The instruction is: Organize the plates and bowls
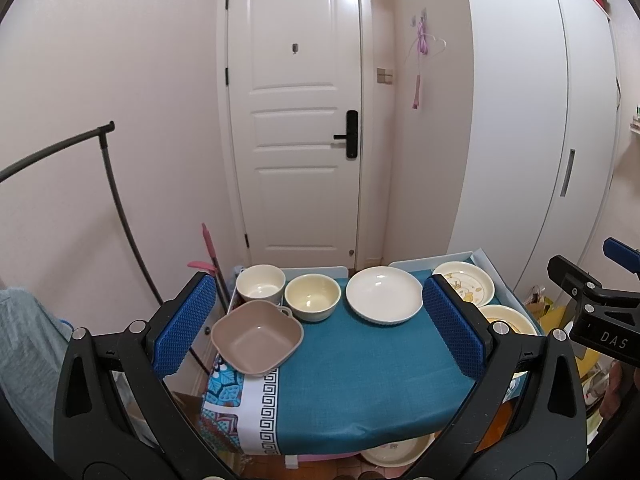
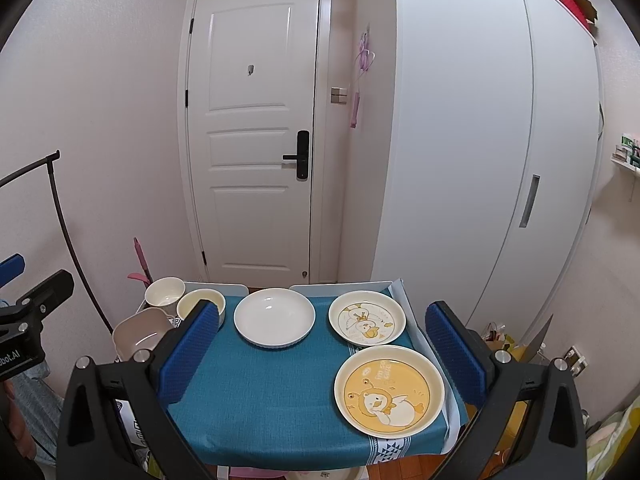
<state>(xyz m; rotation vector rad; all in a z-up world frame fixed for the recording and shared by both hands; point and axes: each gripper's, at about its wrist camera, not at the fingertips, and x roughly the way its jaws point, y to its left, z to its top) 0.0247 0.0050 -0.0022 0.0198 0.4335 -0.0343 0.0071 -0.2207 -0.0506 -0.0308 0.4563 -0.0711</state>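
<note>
On a small table with a teal cloth (image 1: 352, 368) stand a white cup-like bowl (image 1: 260, 284), a cream bowl (image 1: 313, 297), a square taupe bowl (image 1: 257, 335), a plain white plate (image 1: 384, 295), a cream duck-print plate (image 1: 464, 283) and a yellow duck plate (image 2: 389, 391). The same dishes show in the right wrist view: white plate (image 2: 274, 317), duck-print plate (image 2: 367, 323), taupe bowl (image 2: 140, 334). My left gripper (image 1: 318, 330) is open and empty above the table's left half. My right gripper (image 2: 322, 354) is open and empty above the right half.
A white door (image 1: 296, 120) stands behind the table and a white wardrobe (image 1: 540, 140) to the right. A dark clothes rack (image 1: 116, 208) and a pink broom (image 1: 210, 252) stand at the left. A basin (image 1: 394, 454) lies under the table.
</note>
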